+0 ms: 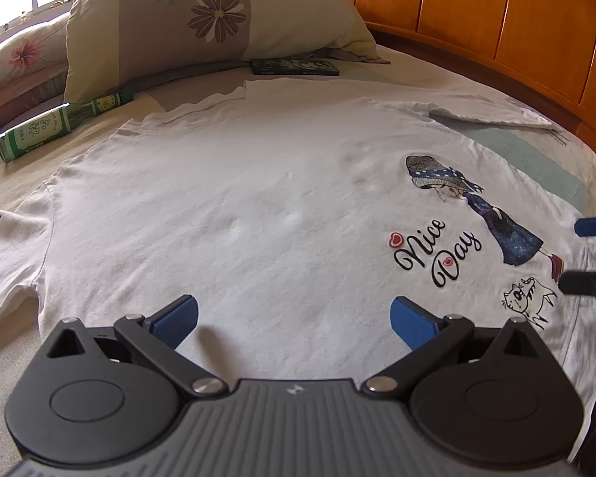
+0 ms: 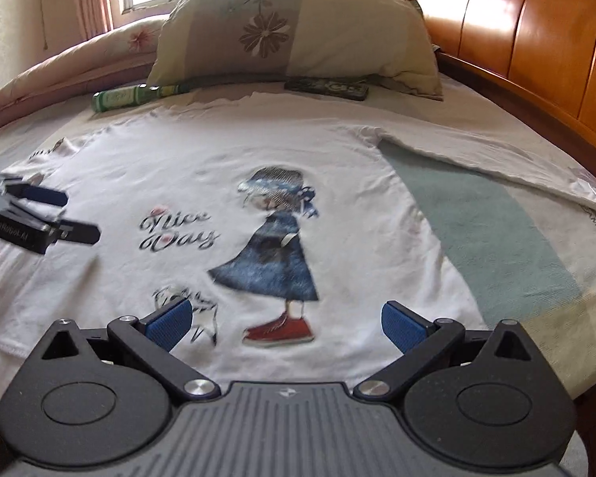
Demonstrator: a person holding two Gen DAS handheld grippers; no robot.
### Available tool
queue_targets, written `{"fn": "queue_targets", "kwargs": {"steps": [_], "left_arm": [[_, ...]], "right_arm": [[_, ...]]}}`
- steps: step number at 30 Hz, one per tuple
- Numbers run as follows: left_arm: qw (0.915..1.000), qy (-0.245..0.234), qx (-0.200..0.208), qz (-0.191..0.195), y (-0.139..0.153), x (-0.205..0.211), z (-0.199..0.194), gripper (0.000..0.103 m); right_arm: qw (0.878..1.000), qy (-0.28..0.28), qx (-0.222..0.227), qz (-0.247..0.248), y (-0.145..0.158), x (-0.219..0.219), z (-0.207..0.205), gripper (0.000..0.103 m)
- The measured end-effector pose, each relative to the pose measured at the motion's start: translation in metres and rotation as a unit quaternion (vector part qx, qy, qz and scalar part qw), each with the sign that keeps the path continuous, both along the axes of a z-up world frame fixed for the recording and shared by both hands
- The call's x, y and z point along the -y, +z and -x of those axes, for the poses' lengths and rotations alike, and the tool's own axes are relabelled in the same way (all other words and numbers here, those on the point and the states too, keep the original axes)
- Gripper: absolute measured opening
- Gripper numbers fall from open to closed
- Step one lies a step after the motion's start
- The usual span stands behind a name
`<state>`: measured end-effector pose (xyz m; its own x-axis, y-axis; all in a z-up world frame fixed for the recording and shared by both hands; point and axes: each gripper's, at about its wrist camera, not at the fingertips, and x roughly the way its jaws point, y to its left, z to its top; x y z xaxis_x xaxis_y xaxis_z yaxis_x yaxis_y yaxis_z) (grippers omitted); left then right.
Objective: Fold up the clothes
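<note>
Jaws spread wide and empty, both the left gripper (image 1: 294, 318) and right gripper (image 2: 286, 324) hover over the flat white shirt (image 1: 238, 198), positioned, by appearance, to pinch its near edge.

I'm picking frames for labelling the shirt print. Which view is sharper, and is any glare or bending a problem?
Left wrist view: the print on the white T-shirt is crisp, "Nice Day" readable; the window at top left is blown out. Right wrist view: the print is smeared by motion blur; glare streaks the wooden headboard. Both fisheye views curve the bed's edges.
</note>
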<state>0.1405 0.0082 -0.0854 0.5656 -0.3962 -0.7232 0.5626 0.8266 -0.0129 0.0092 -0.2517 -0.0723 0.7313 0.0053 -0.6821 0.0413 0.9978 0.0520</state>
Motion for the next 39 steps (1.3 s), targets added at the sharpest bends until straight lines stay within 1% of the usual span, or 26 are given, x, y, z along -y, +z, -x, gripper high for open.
{"fn": "queue_targets", "kwargs": {"steps": [3,5,7,8,9,10,11,13,18,19,22,24,27,30,32,33,35,39], "left_arm": [[1.0000,0.003,-0.006,-0.001,-0.002,0.000,-0.003,0.102],[1.0000,0.004,-0.007,-0.006,-0.003,-0.002,-0.003,0.102],[0.9999,0.007,-0.005,-0.012,-0.002,-0.005,-0.004,0.102],[0.9999,0.011,-0.004,-0.009,0.000,-0.007,-0.004,0.102],[0.9999,0.016,-0.003,-0.006,0.001,-0.009,-0.005,0.102],[0.9998,0.015,-0.009,0.009,0.003,-0.012,-0.006,0.102],[0.9995,0.013,-0.015,0.023,0.004,-0.015,-0.007,0.102],[0.9990,0.015,-0.020,0.038,0.005,-0.019,-0.009,0.102],[0.9988,0.027,-0.025,0.031,0.000,-0.016,-0.013,0.102],[0.9990,0.028,-0.023,0.028,0.000,-0.016,-0.012,0.102],[0.9990,0.028,-0.020,0.029,0.002,-0.017,-0.012,0.102],[0.9989,0.028,-0.019,0.033,0.003,-0.018,-0.012,0.102],[0.9986,0.034,-0.022,0.033,0.002,-0.020,-0.014,0.102],[0.9980,0.036,-0.026,0.045,0.001,-0.021,-0.016,0.102],[0.9979,0.035,-0.027,0.048,0.001,-0.020,-0.017,0.102],[0.9979,0.035,-0.027,0.047,0.000,-0.020,-0.017,0.102],[0.9980,0.035,-0.027,0.046,0.000,-0.019,-0.017,0.102],[0.9981,0.036,-0.026,0.042,0.001,-0.018,-0.015,0.102]], "right_arm": [[0.999,-0.037,-0.031,-0.021,-0.013,0.022,-0.008,0.103],[0.999,-0.033,-0.012,-0.024,-0.016,0.030,0.002,0.103],[0.999,-0.041,-0.019,-0.009,-0.014,0.031,0.005,0.103],[0.999,-0.050,-0.019,-0.002,-0.011,0.031,0.004,0.103],[0.999,-0.052,-0.015,-0.005,-0.007,0.032,0.000,0.103],[0.998,-0.053,-0.010,-0.010,-0.003,0.032,-0.005,0.103],[0.999,-0.042,-0.008,-0.018,0.001,0.031,-0.014,0.103],[0.999,-0.036,-0.017,-0.022,-0.003,0.026,-0.023,0.103],[0.998,-0.024,-0.041,-0.030,-0.014,0.014,-0.047,0.103],[0.999,-0.022,-0.034,-0.014,-0.016,0.010,-0.047,0.103],[0.999,0.013,-0.030,0.005,-0.009,-0.002,-0.062,0.103],[0.999,0.041,-0.005,0.016,0.001,-0.012,-0.080,0.103],[0.996,0.085,0.011,0.000,0.011,-0.023,-0.118,0.103],[0.995,0.103,0.000,-0.008,0.006,-0.033,-0.155,0.103],[0.995,0.101,-0.016,-0.014,-0.002,-0.035,-0.170,0.103],[0.995,0.095,-0.031,-0.014,-0.008,-0.034,-0.171,0.103],[0.995,0.091,-0.030,-0.007,-0.014,-0.033,-0.158,0.103],[0.995,0.091,-0.042,0.009,-0.015,-0.025,-0.111,0.103]]}}
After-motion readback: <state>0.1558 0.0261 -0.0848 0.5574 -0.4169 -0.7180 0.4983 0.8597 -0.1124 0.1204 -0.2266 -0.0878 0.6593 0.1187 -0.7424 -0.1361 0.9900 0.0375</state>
